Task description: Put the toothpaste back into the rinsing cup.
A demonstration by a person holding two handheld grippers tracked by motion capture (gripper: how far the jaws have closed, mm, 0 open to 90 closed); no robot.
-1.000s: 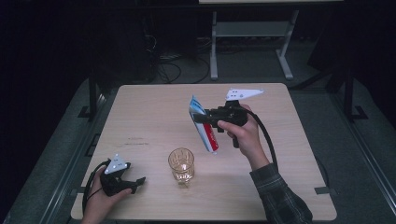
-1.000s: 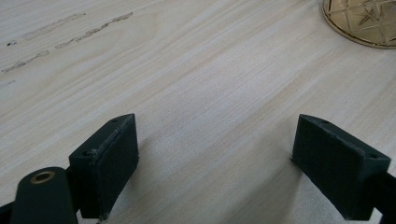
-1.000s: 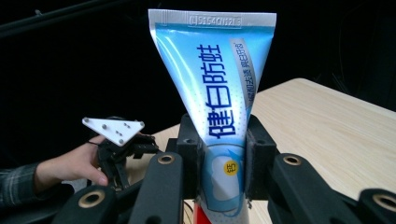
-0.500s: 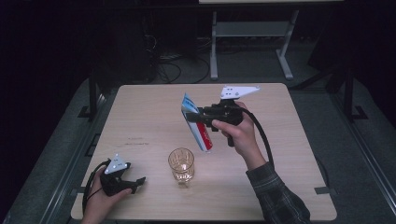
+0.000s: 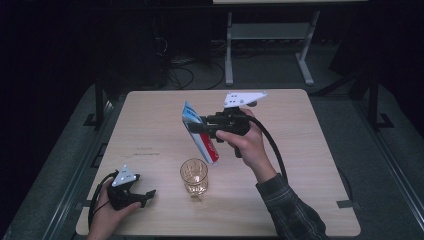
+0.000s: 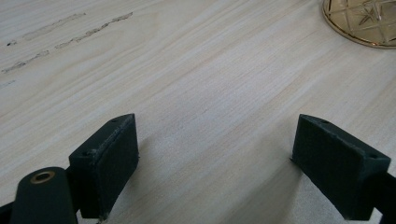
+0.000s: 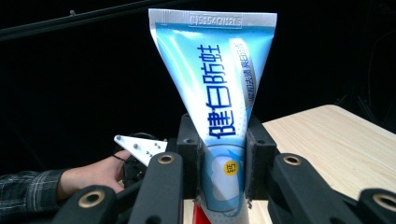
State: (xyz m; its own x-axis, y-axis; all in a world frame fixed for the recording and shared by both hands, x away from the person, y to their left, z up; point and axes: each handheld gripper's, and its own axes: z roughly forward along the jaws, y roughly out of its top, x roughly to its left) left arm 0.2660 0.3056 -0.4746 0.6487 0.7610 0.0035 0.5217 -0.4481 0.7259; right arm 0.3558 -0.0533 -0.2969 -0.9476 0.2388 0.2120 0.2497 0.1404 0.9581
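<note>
toothpaste tube (image 5: 200, 134) clamped in the right gripper (image 5: 199, 126) has drifted left and now tilts over the glass (image 5: 194, 175), probably going in cap-first, while the left gripper (image 5: 148, 195) rests open.

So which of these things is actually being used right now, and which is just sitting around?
In use:
- toothpaste tube, clamped in the right gripper, held tilted in the air, cap end down
- glass, standing just below the tube, probably its target

Just lying about:
- left gripper, open, resting on the table
- desk frame and cables on the floor behind
</note>
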